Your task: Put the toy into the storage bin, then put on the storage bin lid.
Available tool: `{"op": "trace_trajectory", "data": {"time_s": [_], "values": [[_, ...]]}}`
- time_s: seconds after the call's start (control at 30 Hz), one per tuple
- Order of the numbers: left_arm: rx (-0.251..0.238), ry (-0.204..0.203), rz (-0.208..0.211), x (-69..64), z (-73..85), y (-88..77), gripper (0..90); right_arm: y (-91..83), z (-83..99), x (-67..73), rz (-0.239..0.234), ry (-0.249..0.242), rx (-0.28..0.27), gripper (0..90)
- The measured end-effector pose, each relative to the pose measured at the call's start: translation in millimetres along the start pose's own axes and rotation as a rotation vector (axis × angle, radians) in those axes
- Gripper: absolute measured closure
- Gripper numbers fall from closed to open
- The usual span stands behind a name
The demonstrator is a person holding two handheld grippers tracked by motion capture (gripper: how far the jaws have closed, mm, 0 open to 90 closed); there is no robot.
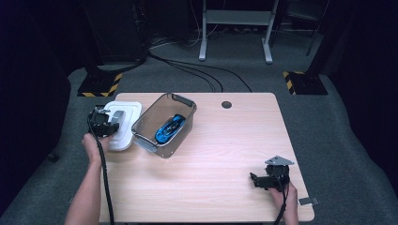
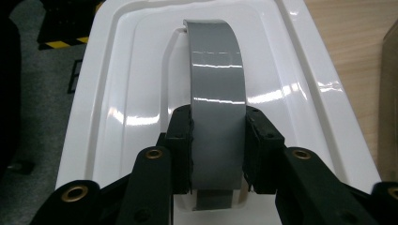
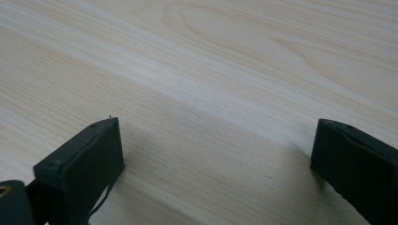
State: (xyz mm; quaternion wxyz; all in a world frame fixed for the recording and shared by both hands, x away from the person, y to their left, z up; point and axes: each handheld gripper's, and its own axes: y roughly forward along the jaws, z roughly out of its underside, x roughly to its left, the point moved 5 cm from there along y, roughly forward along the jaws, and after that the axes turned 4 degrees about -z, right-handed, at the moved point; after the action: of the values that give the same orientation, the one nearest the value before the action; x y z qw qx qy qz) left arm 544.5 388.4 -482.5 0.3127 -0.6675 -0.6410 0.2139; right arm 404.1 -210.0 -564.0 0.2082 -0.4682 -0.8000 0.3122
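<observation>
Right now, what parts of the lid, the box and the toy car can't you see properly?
- White lid: in the left gripper view its near edge is hidden behind the left gripper, shut on the grey handle.
- Blue toy car: in the high view too small for details, seen through the clear box.
- Box: cut off at the left gripper view's right edge.

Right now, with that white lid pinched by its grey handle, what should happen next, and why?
Probably carry the white lid across over the open bin. The left tool is clamped on its grey handle, and the blue toy car already lies inside.
</observation>
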Motion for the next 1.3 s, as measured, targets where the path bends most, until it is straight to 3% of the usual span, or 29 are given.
{"op": "trace_trajectory", "data": {"time_s": [0.47,0.7,1.1,1.3], "values": [[-0.069,0.001,-0.045,14.3,-33.4,-37.7,66.9,0.0,0.0,0.1,0.000,0.001,0.000,1.7],[-0.107,0.010,-0.045,16.6,-49.9,-56.4,66.9,0.0,0.0,0.0,0.000,0.001,0.000,1.7],[-0.171,0.041,-0.010,4.0,-75.5,-83.5,66.9,0.0,0.0,-0.3,0.001,-0.001,0.001,1.7],[-0.181,0.080,0.013,-8.2,-83.8,-92.3,66.9,0.0,0.0,-0.3,0.000,-0.001,0.001,1.8]]}}
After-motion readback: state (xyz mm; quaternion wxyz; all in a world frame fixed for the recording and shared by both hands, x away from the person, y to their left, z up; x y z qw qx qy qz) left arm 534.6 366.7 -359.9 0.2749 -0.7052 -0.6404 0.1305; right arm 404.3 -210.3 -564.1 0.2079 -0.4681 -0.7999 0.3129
